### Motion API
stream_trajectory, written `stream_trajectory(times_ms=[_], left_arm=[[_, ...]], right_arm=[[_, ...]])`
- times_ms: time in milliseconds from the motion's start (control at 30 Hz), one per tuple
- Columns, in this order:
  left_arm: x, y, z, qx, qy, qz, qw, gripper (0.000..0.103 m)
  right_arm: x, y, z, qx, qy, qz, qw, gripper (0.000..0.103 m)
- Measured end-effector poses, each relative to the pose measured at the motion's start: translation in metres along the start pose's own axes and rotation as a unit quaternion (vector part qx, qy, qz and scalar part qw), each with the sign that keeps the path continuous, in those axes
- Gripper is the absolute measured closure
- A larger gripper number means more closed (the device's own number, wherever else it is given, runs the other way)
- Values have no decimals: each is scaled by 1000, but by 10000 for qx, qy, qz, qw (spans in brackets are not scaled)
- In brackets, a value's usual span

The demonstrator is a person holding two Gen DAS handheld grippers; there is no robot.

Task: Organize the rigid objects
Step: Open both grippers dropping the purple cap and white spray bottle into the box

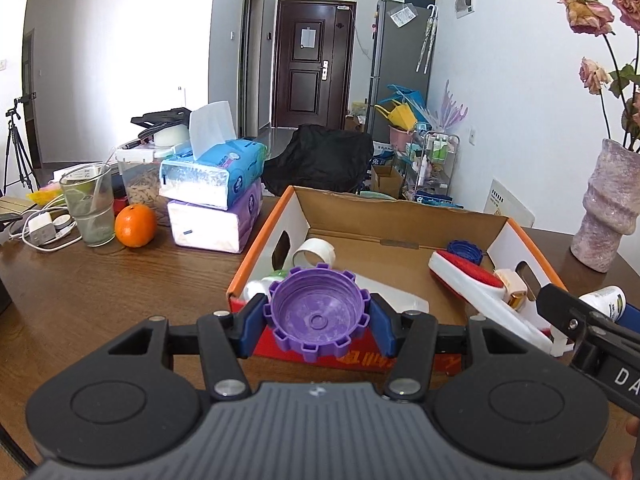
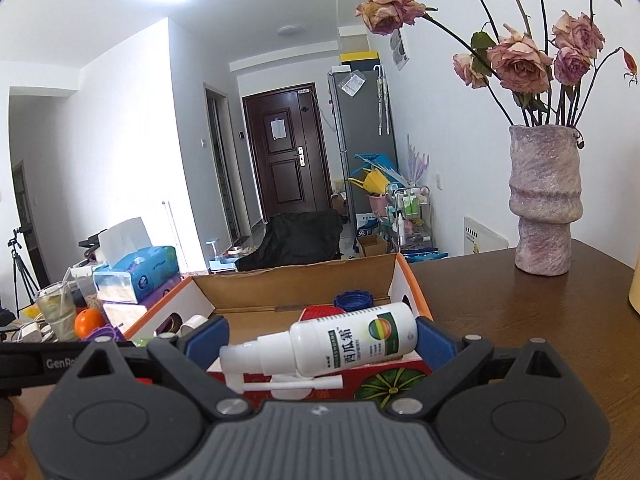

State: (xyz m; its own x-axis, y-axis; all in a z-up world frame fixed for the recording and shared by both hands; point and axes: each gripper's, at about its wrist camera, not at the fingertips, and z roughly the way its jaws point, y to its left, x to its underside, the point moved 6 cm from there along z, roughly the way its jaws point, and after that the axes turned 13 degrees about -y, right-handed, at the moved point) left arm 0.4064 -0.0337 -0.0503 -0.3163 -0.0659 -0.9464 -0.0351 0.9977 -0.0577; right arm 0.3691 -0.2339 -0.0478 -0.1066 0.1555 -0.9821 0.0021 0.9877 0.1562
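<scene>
- We are holding a purple cap (image 1: 318,314) in the left gripper (image 1: 318,320), whose blue pads are pressing on its ribbed rim from both sides, hollow side facing the camera; the jaws are standing partly closed around it.
- We are holding a white spray bottle (image 2: 340,344) crosswise in the right gripper (image 2: 320,340), nozzle toward the left pad and base against the right pad; the sideways grip is keeping the long body level, in our judgement.
- We are keeping both items just short of the near wall of the cardboard box (image 1: 400,216), so the drop into it is not yet done.
- We are finding the box already holding sorted goods: a tape roll (image 1: 314,252), a blue cap (image 1: 464,252) and a red-and-white brush (image 1: 468,284), which is lying along the right side.
- We are noting that the box is resting on a dark wooden table (image 1: 120,280), with an orange (image 1: 135,226), a glass (image 1: 90,210) and stacked tissue packs (image 1: 212,200) to the left of it.
- We are noting a vase (image 2: 544,204) of dried roses standing well apart on the right.
- We are looking beyond into a white-walled room with a dark door (image 1: 312,68) and a grey fridge (image 1: 400,64).
</scene>
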Motion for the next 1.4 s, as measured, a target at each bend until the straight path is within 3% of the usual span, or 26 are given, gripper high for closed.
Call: stream_trajectory(times_ms=[1400], left_arm=[[-35, -32, 89, -62, -256, 210, 9994, 48]], right_arm=[[-15, -3, 105, -177, -8, -330, 9993, 5]])
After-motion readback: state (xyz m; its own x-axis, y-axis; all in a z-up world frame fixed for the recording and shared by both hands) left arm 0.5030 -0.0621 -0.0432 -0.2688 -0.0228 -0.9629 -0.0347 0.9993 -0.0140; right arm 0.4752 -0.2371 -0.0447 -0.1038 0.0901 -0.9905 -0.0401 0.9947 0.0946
